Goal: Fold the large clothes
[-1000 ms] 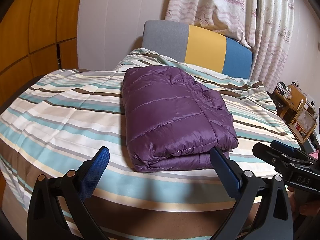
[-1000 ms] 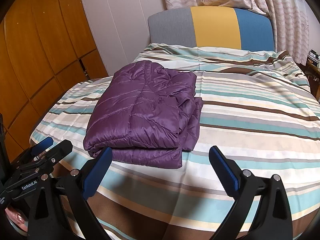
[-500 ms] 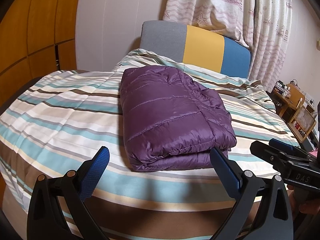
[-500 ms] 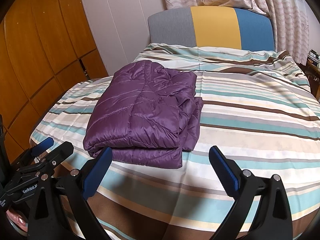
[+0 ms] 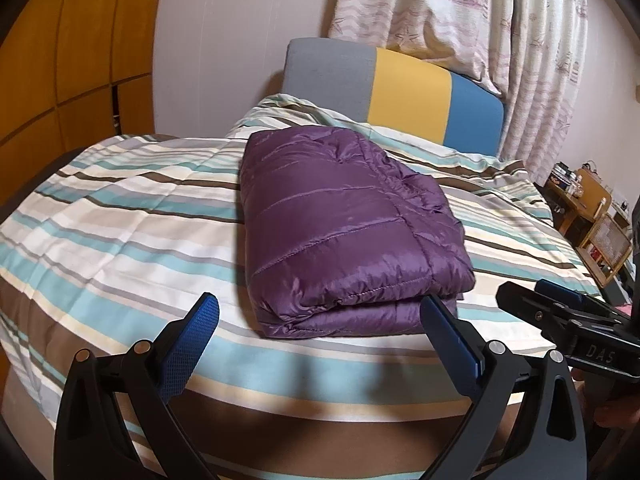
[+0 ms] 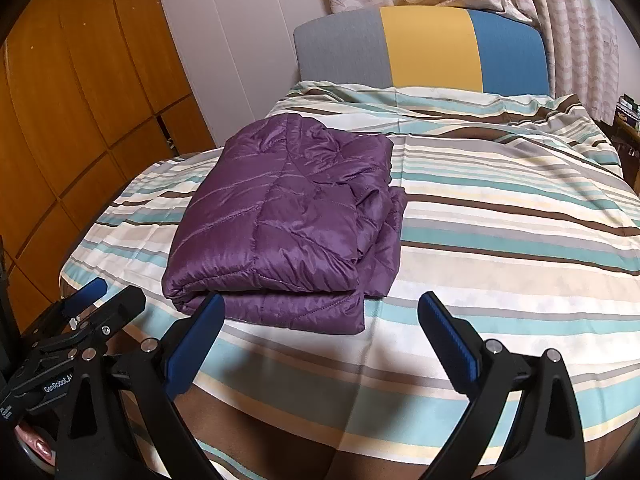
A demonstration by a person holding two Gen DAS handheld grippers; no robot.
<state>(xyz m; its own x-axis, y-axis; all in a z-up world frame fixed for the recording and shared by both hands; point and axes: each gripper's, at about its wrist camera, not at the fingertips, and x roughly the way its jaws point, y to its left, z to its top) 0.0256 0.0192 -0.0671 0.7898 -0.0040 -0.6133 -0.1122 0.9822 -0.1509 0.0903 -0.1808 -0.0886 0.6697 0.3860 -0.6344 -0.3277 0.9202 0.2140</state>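
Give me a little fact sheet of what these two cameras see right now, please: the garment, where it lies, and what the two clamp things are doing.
garment: purple quilted puffer jacket, folded into a compact stack of layers
resting place: striped duvet on a bed, nearer the wooden wardrobe side
left gripper: open, empty, short of the jacket's near edge
right gripper: open, empty, short of the jacket's near edge
backdrop: grey, yellow and blue headboard; patterned curtain
fold state: looks finished
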